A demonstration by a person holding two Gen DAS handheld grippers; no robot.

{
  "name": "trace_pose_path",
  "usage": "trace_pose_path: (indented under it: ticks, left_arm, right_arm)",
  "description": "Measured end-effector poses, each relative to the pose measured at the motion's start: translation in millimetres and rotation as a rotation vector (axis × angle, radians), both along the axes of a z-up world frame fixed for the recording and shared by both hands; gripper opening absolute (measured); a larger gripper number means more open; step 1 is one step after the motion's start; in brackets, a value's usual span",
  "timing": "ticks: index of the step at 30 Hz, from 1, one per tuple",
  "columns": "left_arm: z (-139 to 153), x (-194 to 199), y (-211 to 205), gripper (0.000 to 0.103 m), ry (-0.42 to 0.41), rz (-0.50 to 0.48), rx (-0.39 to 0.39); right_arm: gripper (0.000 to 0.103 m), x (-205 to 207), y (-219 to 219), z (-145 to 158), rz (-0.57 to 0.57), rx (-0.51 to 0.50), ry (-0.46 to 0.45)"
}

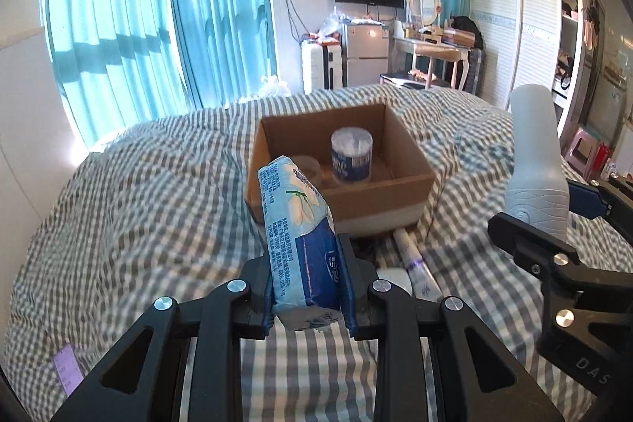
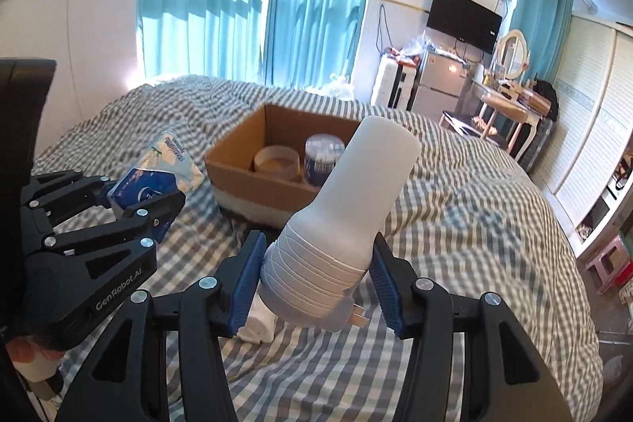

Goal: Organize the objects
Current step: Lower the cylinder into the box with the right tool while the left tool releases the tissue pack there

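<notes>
fingers (image 1: 350, 279) of left gripper (image 1: 306, 287) clamp tissue pack (image 1: 294, 224); right gripper (image 2: 316, 279) clamps white bottle (image 2: 356, 200). cardboard box (image 1: 403, 192) ahead holds swab jar (image 1: 351, 155); tube (image 1: 415, 260) partly hidden.

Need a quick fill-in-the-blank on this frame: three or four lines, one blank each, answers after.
1. The left tool is shut on a blue ____ pack.
2. The right tool grips a white ____.
3. The cotton swab tub stands inside the cardboard ____.
4. The box rests on a ____ bedspread.

Answers: tissue; bottle; box; checked
</notes>
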State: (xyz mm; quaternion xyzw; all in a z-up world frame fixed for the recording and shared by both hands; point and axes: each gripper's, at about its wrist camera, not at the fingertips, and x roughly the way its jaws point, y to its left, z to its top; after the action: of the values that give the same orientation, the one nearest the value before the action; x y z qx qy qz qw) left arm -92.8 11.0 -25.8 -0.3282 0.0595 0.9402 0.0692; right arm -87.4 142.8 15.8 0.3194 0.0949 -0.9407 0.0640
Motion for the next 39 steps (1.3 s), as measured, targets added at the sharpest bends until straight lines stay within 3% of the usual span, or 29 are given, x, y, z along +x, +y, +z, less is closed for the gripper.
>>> trace_pose_path:
  ticks: [12,22,32,39]
  left_arm:
    - [27.8,-73.6,5.7,0.026,0.034,0.012,-0.035]
    - [12.9,-146.7,8.7,0.026,0.003,0.003,-0.047]
    - [-38.0,-205.3,20.1,0.026,-0.079,-0.034,-0.045]
    - [-66.3,-222.1,27.8,0.026,-0.129,-0.070,-0.037]
  right_arm:
    - [0.052,-66.1,-3.4,37.7,0.029,-0.015,0.038]
    - [0.052,-154.3,2.5,38.8,0.037,-0.051,-0.001]
    - [0.052,-236.7,14.9,-11.7,0.022,-0.076,-0.115]
    - [0.052,-258.9,12.2,-57.5,0.012,-0.053,-0.202]
